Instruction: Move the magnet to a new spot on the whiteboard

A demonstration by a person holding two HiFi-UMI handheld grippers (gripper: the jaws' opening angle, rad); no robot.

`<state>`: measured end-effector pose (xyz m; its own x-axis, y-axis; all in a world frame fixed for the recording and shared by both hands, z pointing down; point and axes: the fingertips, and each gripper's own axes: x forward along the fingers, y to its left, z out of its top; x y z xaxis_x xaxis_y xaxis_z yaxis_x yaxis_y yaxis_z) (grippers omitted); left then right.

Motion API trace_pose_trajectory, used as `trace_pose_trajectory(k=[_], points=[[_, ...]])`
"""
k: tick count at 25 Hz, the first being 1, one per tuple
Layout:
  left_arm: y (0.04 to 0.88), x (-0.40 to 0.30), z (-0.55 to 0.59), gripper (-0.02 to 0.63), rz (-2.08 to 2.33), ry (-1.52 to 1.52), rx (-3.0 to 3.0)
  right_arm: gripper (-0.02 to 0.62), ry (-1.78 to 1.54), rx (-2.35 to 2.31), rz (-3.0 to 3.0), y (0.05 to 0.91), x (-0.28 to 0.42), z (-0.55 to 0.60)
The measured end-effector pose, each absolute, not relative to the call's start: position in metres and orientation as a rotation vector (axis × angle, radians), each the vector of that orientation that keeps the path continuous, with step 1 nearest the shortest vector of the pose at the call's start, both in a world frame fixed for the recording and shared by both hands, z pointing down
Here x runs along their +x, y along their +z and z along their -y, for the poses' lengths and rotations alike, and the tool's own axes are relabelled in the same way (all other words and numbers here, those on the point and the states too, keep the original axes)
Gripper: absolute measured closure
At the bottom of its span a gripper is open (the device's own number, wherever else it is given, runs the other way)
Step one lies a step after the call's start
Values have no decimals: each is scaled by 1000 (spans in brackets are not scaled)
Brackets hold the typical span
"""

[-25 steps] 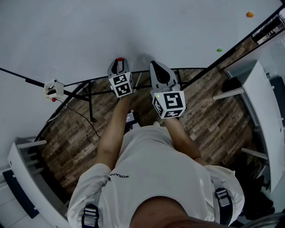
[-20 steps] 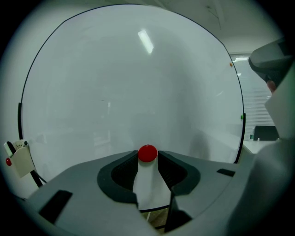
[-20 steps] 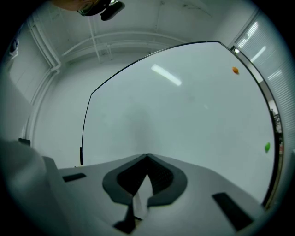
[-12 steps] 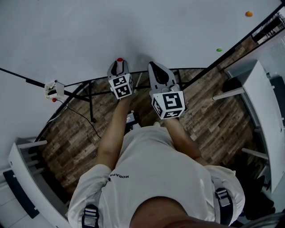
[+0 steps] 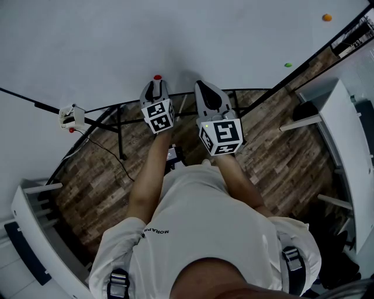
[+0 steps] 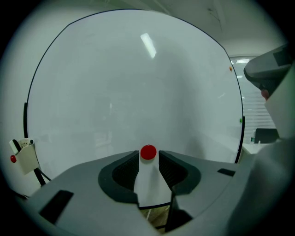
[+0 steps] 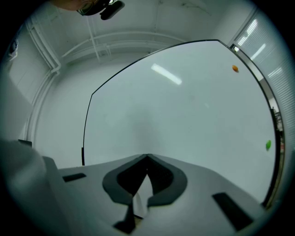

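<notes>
- The red magnet (image 6: 148, 152) sticks low on the whiteboard (image 6: 138, 83), right between the tips of the left tool (image 5: 154, 85).
- That tool's jaws stand wide, with a sliver of gap on either side of the magnet, so nothing is pinched. I judge that the magnet holds itself to the board and the grip is off.
- The right tool (image 7: 146, 159) has its jaws closed tip to tip on nothing. It sits just right of the left one, likely parked out of the way.
- A green magnet (image 5: 287, 65) and an orange magnet (image 5: 327, 18) sit well apart on the far right of the board.
- Writing: the shirt (image 5: 216, 233) shows "MORAPR", with the rest lost past a fold. No writing shows on the whiteboard.
</notes>
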<state>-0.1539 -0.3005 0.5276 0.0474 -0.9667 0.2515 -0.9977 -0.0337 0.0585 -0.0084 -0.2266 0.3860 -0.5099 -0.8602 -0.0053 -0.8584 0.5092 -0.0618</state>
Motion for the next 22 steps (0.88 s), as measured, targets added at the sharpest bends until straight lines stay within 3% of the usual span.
trace_pose_trajectory(k=[11,22], points=[[516,-151,285,571,2055,213,2114,583,-83,-1527,-2698,385,-9,223],[486,-143,274,603,2066,146,2152,583,-100,-1516,-2697,386,-12,223]])
